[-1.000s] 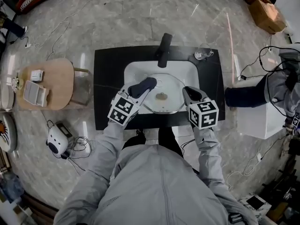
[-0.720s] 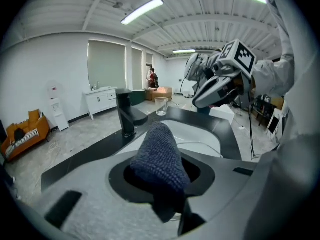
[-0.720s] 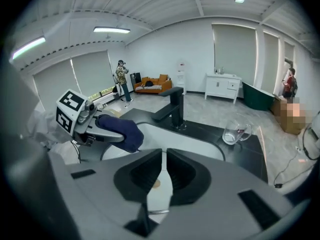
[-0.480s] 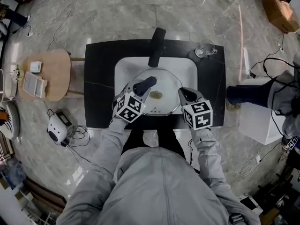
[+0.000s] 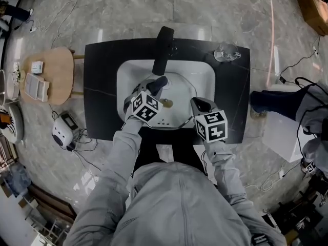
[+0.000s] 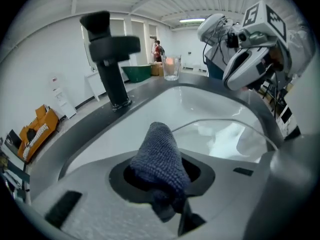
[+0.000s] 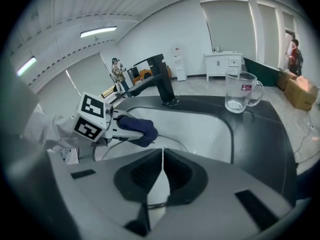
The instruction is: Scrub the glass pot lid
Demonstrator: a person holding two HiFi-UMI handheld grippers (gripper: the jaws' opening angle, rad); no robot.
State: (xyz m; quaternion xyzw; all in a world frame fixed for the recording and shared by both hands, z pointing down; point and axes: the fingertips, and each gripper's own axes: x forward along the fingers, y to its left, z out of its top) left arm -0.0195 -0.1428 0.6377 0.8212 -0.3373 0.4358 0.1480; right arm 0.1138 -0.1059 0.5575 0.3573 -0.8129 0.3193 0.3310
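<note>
Two grippers are in play, one left gripper (image 6: 165,199) and one right gripper (image 7: 162,159), along with one glass pot lid (image 5: 180,93) and one dark blue knitted cloth (image 6: 159,156). At the centre of the head view are one white sink basin (image 5: 206,76), one black countertop (image 5: 102,86) and one black faucet (image 5: 163,47), with one clear glass mug (image 5: 226,52) toward the upper right. At the left edge are one round wooden table (image 5: 55,81) and one small white device (image 5: 62,135) on the floor.
</note>
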